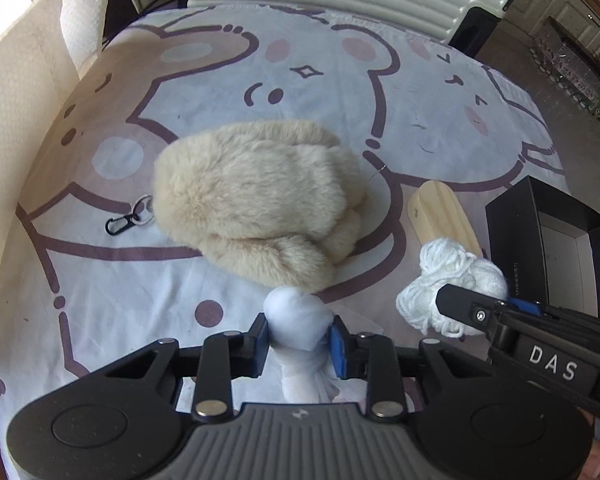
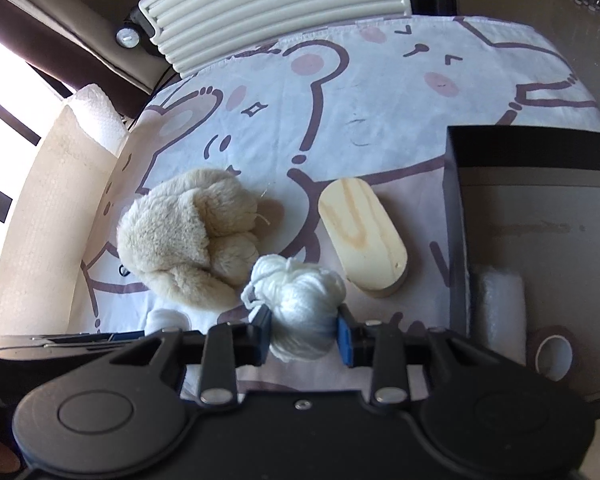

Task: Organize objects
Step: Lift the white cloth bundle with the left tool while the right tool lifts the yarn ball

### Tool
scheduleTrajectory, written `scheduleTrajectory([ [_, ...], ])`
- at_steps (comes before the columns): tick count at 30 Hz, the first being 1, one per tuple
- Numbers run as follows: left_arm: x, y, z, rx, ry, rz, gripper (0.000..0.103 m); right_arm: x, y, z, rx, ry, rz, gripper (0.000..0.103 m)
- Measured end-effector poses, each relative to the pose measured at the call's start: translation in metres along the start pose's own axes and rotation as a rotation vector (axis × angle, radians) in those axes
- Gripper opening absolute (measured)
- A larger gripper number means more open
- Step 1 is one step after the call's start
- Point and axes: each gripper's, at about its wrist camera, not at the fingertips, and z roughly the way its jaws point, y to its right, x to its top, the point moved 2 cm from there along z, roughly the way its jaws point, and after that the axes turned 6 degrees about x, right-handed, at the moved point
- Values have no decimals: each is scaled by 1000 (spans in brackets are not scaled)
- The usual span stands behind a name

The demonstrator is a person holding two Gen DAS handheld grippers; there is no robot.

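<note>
Far left, we see a cream board (image 1: 16, 152) standing along the table's edge, with a paper towel roll (image 1: 85, 12) behind it. On the cartoon-print cloth (image 1: 228, 76) a black clip (image 1: 121, 222) lies just left of the fluffy beige plush toy (image 1: 256, 200), touching its fur. Near us, our left gripper (image 1: 298, 338) is clamped on a white cloth bundle (image 1: 296, 322), blue pads pressing both its sides, just in front of the plush. Moving right, a wooden oval block (image 2: 362, 236) lies flat between the plush and the box. Our right gripper (image 2: 304, 332) is closed around a ball of white yarn (image 2: 300, 300), held near the block's close end. At the right stands an open black box (image 2: 456, 216); inside we spot a white roll (image 2: 502, 312) against its left wall and a roll of tape (image 2: 552, 356) beside that. Beyond the table's far edge there's a ribbed cream suitcase (image 2: 276, 8).
</note>
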Motion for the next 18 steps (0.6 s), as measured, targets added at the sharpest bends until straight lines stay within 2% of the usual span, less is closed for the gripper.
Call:
scheduleTrajectory([
  [4, 1, 6, -19, 26, 76, 48, 32, 1, -5, -15, -19, 40, -21, 33],
  [7, -1, 10, -30, 19, 102, 52, 32, 0, -8, -25, -31, 62, -33, 33],
  [11, -4, 17, -46, 51, 165, 89, 32, -2, -9, -40, -37, 95, -44, 33],
  [18, -11, 21, -68, 80, 236, 115, 32, -9, -13, -63, -96, 139, -80, 33],
])
